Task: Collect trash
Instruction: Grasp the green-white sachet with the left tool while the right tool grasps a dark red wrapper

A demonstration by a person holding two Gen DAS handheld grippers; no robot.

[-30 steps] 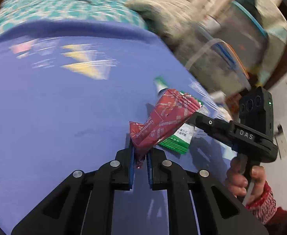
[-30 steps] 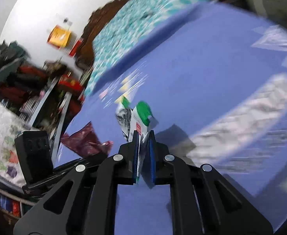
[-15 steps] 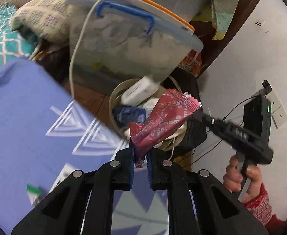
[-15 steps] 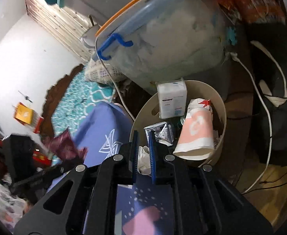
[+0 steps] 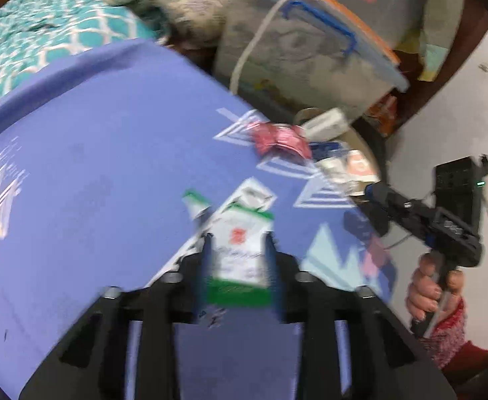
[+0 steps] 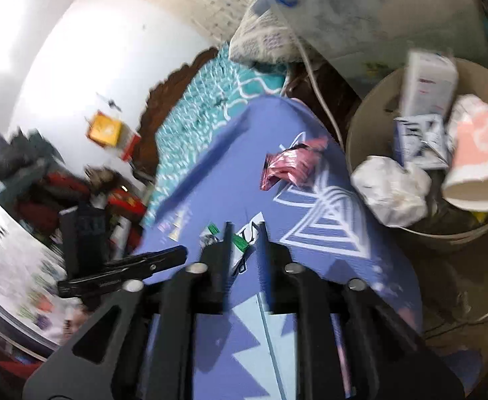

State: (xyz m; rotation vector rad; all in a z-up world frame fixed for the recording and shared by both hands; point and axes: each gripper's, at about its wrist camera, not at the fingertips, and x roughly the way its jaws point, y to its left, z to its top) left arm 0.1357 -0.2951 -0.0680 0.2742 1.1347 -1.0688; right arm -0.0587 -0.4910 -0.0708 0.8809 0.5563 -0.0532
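Round beige bin (image 6: 370, 126): white carton (image 6: 429, 81), pink paper cup (image 6: 477, 156), crumpled white tissue (image 6: 390, 190). Left tongs (image 5: 237, 253), right tongs (image 6: 244, 240) just opened, apart, pressing nothing.

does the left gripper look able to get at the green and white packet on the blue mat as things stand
Probably yes. The left gripper is open, its jaws having just spread, and the green and white packet lies on the blue mat in line with them, nothing over it.

Both views smear with motion. The print on the green-and-white packet (image 5: 237, 250) cannot be read, and its lower edge is lost between the blurred fingers (image 5: 207, 266) in the left wrist view. The red wrapper (image 6: 290, 166) is a streak (whether it rests on the purple sheet (image 5: 94, 183) I cannot tell). The beige bin (image 6: 370, 116) runs off the right edge; clutter at left is unreadable.
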